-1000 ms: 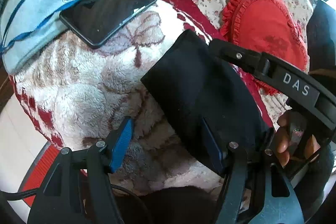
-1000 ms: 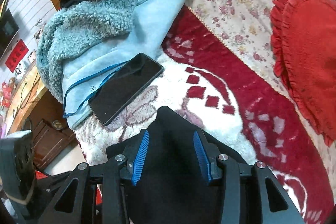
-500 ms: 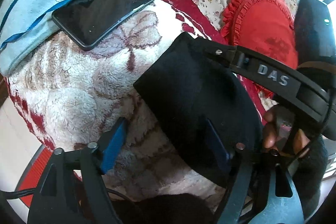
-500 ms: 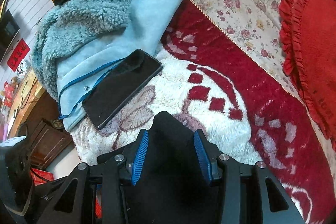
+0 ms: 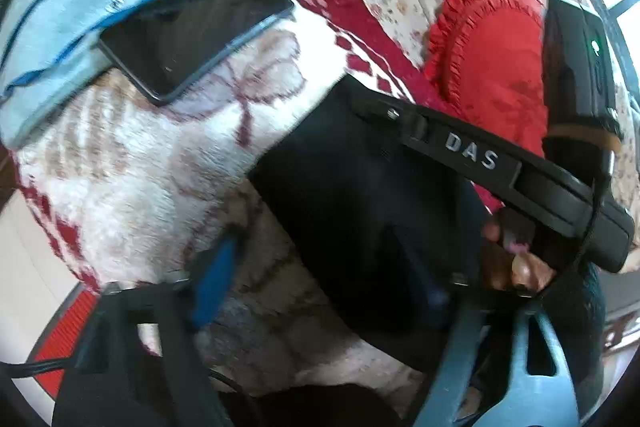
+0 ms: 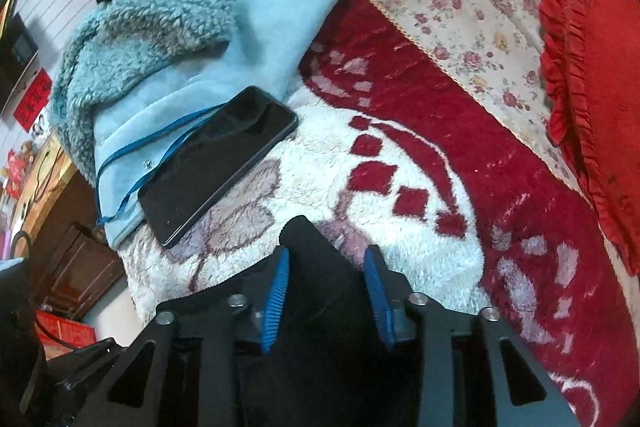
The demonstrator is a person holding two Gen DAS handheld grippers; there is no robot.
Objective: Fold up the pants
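We find the black pants (image 6: pixel 316 291) bunched on the fleecy red-and-white blanket (image 6: pixel 400 187), low centre in the right wrist view and centre-right in the left wrist view.

Right gripper (image 6: pixel 325 297): jaws narrowing, a peaked fold of the cloth standing up between the blue pads (image 6: pixel 276 291). The pads look just clear of it, though dark cloth on a dark frame makes contact hard to judge.

Left gripper (image 5: pixel 320 279): jaws fairly wide and closing. Its left pad hangs over bare blanket; the right pad is lost against the pants' near edge, so nothing is pinched.

The bundle's long axis runs from lower right toward the upper left of the left wrist frame, its far corner aimed at the phone (image 6: pixel 218 163) lying half on the pale blue jacket (image 6: pixel 256 27). The right gripper sits squarely over the cloth and is the nearer; the left comes at its side edge. A red heart cushion (image 5: pixel 492 67) lies upper right.
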